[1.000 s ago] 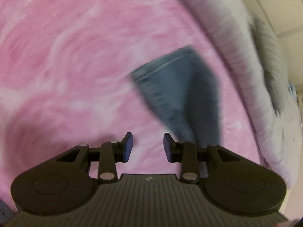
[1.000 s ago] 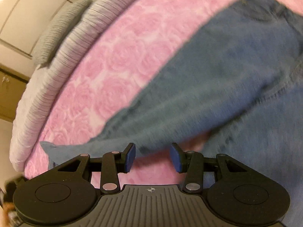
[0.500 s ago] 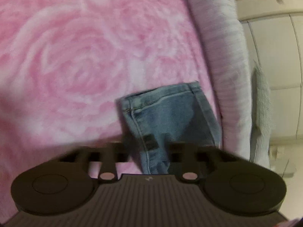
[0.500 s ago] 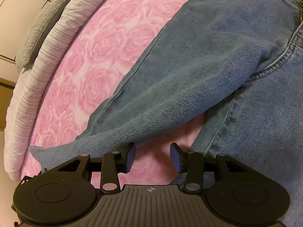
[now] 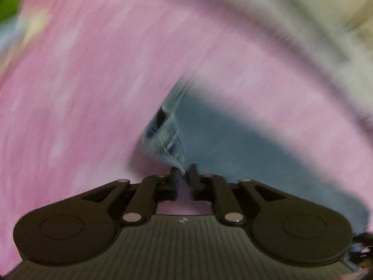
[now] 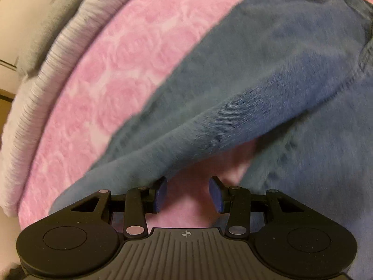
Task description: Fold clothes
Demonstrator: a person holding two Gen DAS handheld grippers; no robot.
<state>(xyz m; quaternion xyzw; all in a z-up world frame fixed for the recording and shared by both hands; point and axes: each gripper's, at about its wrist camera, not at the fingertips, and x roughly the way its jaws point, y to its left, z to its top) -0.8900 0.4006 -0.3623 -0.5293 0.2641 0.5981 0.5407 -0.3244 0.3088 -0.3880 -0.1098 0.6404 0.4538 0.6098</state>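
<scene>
Blue jeans (image 6: 268, 81) lie spread on a pink rose-patterned blanket (image 6: 130, 53). In the blurred left wrist view one leg (image 5: 221, 144) runs off to the right, and its hem (image 5: 167, 133) rises crumpled toward my left gripper (image 5: 184, 175). A corner of that hem sits pinched between the narrow jaws, which are opening. My right gripper (image 6: 187, 191) stands open above the pink gap between the two legs. Only blanket shows between its blue pads, and the left pad (image 6: 160, 191) lies close to the edge of the nearer leg.
A pale ribbed cover (image 6: 46, 74) borders the pink blanket along the bed's edge, blurred in the left wrist view (image 5: 303, 30). A grey cushion (image 6: 58, 25) lies on it. Beyond are cream cupboard doors (image 6: 21, 11).
My left gripper dropped onto the leg hem, closed on it, then swung and rolled with the hem drawn up. The right gripper stayed open and nearly still while the denim leg shifted.
</scene>
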